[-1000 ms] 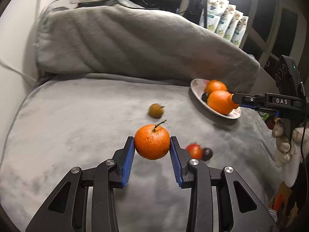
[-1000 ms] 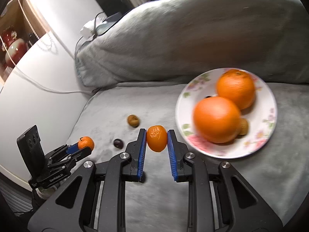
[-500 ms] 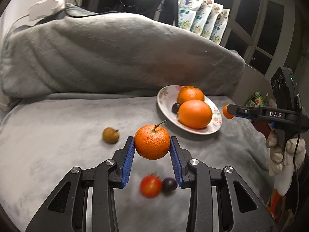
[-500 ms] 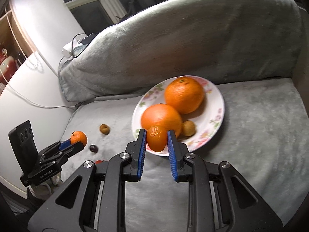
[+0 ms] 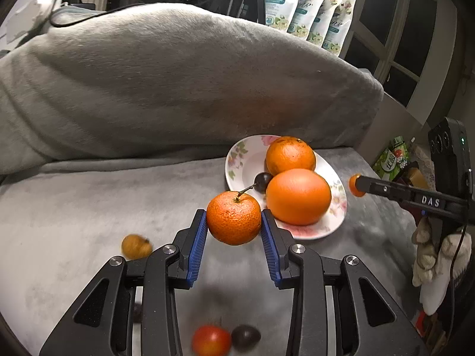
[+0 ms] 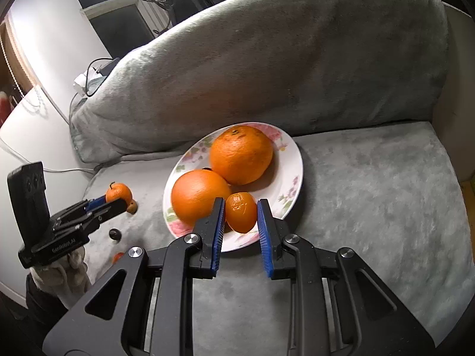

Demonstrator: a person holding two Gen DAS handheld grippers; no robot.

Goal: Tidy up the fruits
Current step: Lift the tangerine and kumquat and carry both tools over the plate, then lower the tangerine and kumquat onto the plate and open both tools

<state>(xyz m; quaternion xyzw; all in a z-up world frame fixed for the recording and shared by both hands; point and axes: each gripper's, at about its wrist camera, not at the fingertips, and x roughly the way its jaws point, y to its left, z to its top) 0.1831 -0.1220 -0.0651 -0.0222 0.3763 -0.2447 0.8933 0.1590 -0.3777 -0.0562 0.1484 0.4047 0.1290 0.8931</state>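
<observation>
Left gripper (image 5: 234, 222) clamps stemmed mandarin (image 5: 233, 218), held just before plate (image 5: 237, 160). Right gripper (image 6: 239, 213) pinches kumquat (image 6: 241, 212) over plate's near rim. Two oranges (image 6: 241, 154) on plate. Tomato (image 5: 211, 339), dark fruit (image 5: 245, 336), brown fruit (image 5: 136, 246) loose on grey blanket (image 5: 74, 201).

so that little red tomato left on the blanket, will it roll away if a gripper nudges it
Probably only a little. The tomato is round and smooth, so it could roll, but the plush grey blanket should slow it. A dark fruit sits right beside it and may get bumped.
</observation>
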